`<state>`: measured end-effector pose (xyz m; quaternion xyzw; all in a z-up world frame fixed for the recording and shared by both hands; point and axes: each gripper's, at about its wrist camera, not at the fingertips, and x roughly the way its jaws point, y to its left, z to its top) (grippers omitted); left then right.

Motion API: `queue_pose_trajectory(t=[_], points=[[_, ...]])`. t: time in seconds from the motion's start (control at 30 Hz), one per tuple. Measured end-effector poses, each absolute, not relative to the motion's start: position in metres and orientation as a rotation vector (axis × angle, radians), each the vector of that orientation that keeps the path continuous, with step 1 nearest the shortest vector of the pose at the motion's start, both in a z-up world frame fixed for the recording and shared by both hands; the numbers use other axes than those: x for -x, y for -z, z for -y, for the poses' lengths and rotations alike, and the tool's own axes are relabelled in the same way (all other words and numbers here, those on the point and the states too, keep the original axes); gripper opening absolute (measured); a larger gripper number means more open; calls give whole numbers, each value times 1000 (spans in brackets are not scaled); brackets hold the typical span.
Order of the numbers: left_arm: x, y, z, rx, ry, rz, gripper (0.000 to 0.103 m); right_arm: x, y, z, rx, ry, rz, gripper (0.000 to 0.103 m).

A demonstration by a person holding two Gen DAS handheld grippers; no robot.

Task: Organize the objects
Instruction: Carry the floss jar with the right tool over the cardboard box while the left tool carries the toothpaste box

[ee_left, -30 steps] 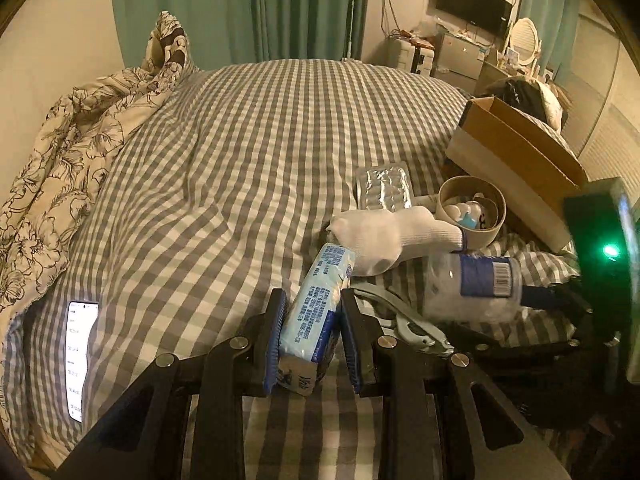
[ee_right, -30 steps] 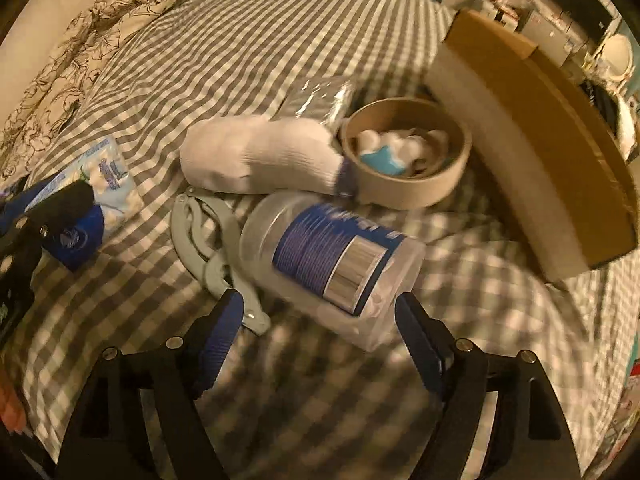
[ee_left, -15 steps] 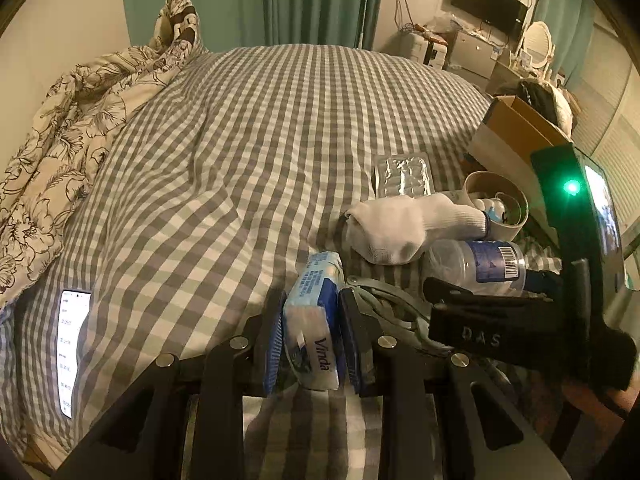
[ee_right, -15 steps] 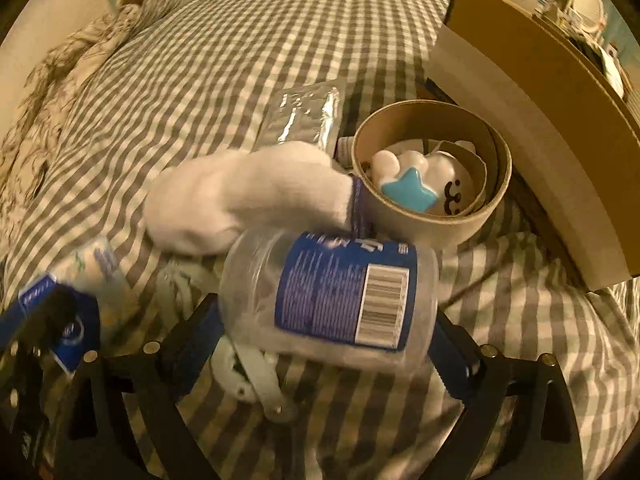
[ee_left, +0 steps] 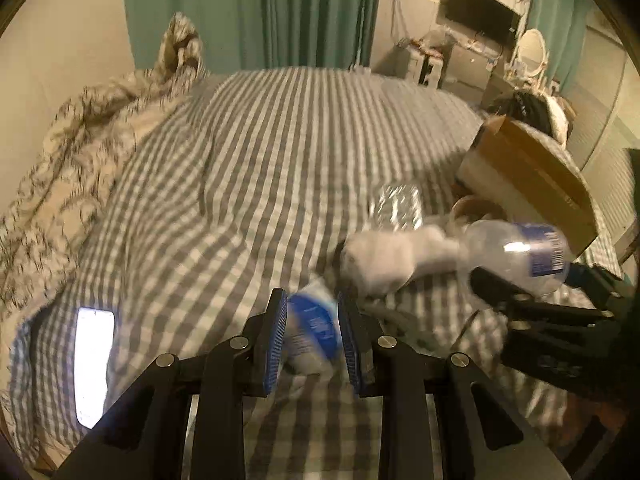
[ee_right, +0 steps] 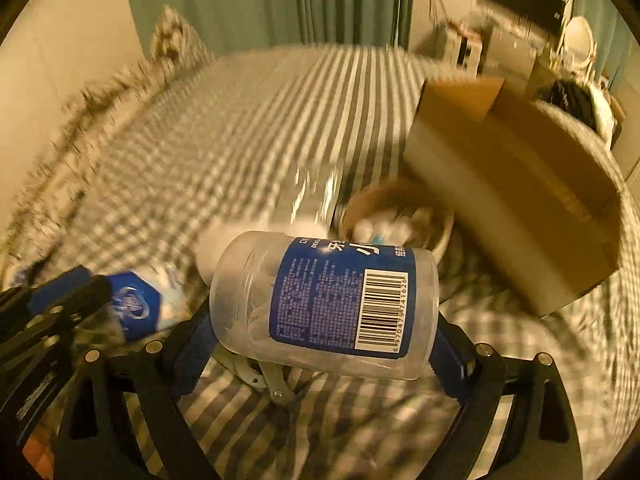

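Observation:
My left gripper (ee_left: pixel 312 340) is shut on a blue and white tissue pack (ee_left: pixel 310 328), held just above the checked bed cover. In the right wrist view that pack (ee_right: pixel 140 308) shows at lower left. My right gripper (ee_right: pixel 322 350) has a clear plastic jar with a blue label (ee_right: pixel 320 304) lying crosswise between its fingers. Its jaws are closing on the jar's two ends, and the jar is off the bed. In the left wrist view the jar (ee_left: pixel 516 254) hangs at the right, above a white sock (ee_left: pixel 384 256).
An open cardboard box (ee_right: pixel 520 184) lies at the right of the bed, with a round cardboard ring (ee_right: pixel 400 216) of small items beside it. A foil packet (ee_left: pixel 396 204), a grey plastic tool (ee_right: pixel 264 376), a lit phone (ee_left: pixel 94 360) and a floral quilt (ee_left: pixel 60 160) are also on the bed.
The right gripper closed around the jar and lifted it off the bed. The left gripper rose a little with the tissue pack in it.

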<state>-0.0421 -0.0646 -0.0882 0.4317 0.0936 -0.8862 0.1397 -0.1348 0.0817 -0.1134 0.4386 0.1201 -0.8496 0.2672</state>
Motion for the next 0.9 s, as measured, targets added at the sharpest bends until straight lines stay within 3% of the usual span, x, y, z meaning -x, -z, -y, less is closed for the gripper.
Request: queue_pose_trajectory(t=[0.43,0.67,0.9], points=[[122,-11,-41,-1064,2878,-51,27,173,-26,-193,-886,2541,-187,92],[197,-7,-109,-1111,2973,52,27,236,-23,-242,-941,2637,-116,92],[267,30,-153,-1232,2994,112,27,290,2,-274,-1024,2667,-63,92]])
